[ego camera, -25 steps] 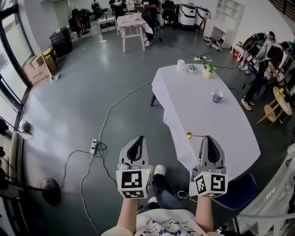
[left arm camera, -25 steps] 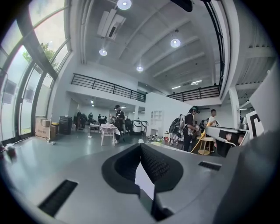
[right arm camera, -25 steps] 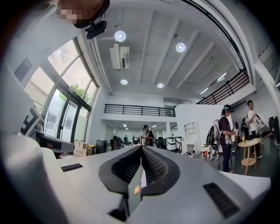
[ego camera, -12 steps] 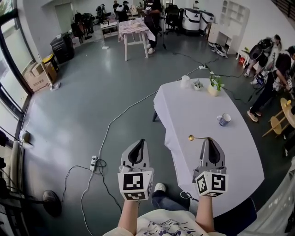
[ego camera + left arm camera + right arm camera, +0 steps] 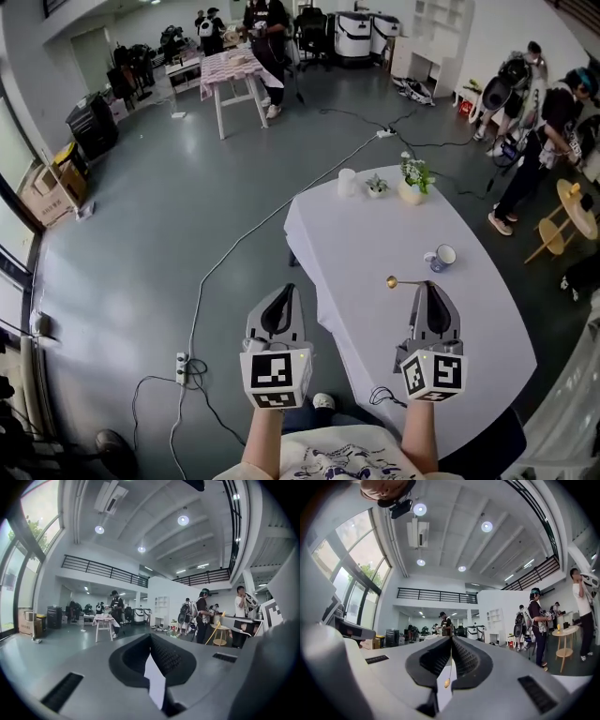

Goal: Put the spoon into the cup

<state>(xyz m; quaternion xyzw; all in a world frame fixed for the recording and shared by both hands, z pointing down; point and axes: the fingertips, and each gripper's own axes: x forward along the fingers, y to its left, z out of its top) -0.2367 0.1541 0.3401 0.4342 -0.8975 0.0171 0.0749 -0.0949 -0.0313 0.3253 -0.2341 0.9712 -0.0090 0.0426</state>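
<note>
"Looking at the right gripper point(image 5: 428, 284), what has it got?"

"A gold spoon point(image 5: 403, 280). The jaws are pressed together on the thin handle. From the tips the spoon sticks out level toward the left, with its bowl at the far end, up in the air over the white table point(image 5: 375, 234). The tail of the handle pokes out behind the pads."

"And the cup point(image 5: 441, 257)?"

"Standing upright on the table, just beyond the right gripper's tips and a touch to the right. It's blue and white with the handle on the left. The spoon is near it but clear of it, not inside."

"What about the left gripper point(image 5: 281, 289)?"

"Held alongside at about the same height, off the table's near edge and over the grey floor point(image 5: 141, 262). Its jaws are closed on each other, with nothing between them."

"Anything else on the table?"

"A potted plant point(image 5: 411, 187) at the far end, and a white container point(image 5: 347, 181) near it. A power strip point(image 5: 181, 361) lies on the floor to the left."
</note>
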